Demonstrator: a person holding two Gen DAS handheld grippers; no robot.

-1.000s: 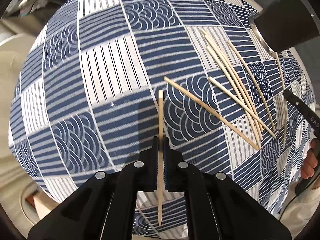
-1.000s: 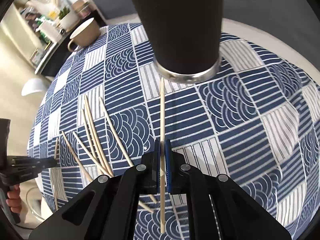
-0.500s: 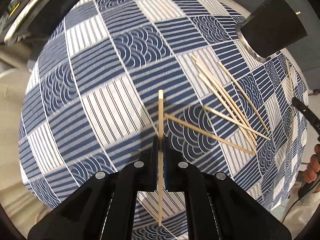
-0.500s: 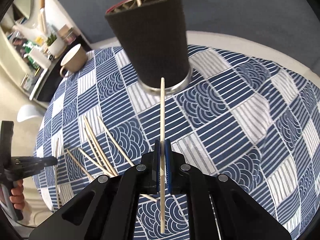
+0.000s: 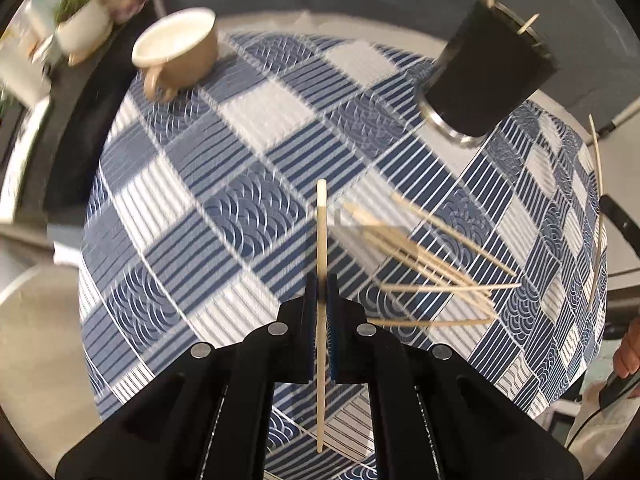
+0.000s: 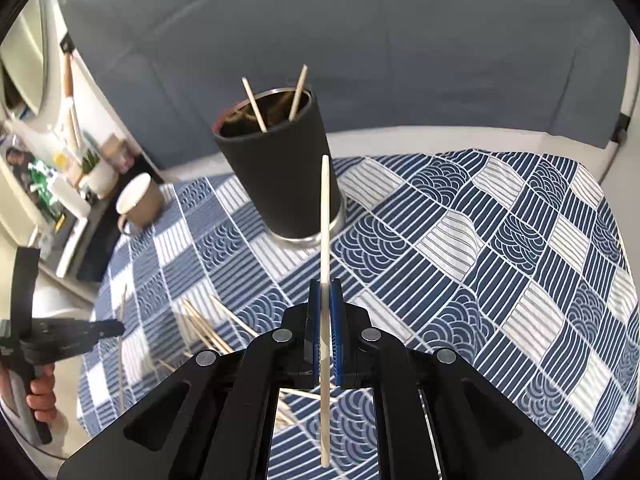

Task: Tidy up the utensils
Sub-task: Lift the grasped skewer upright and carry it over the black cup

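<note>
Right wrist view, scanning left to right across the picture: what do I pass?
Left gripper → tan mug → loose chopsticks on the cloth → black cup → held chopstick in the right gripper → open checked tablecloth.

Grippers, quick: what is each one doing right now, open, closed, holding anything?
Left gripper: closed on a single chopstick.
Right gripper: closed on another chopstick, pointing toward the black cup.
</note>
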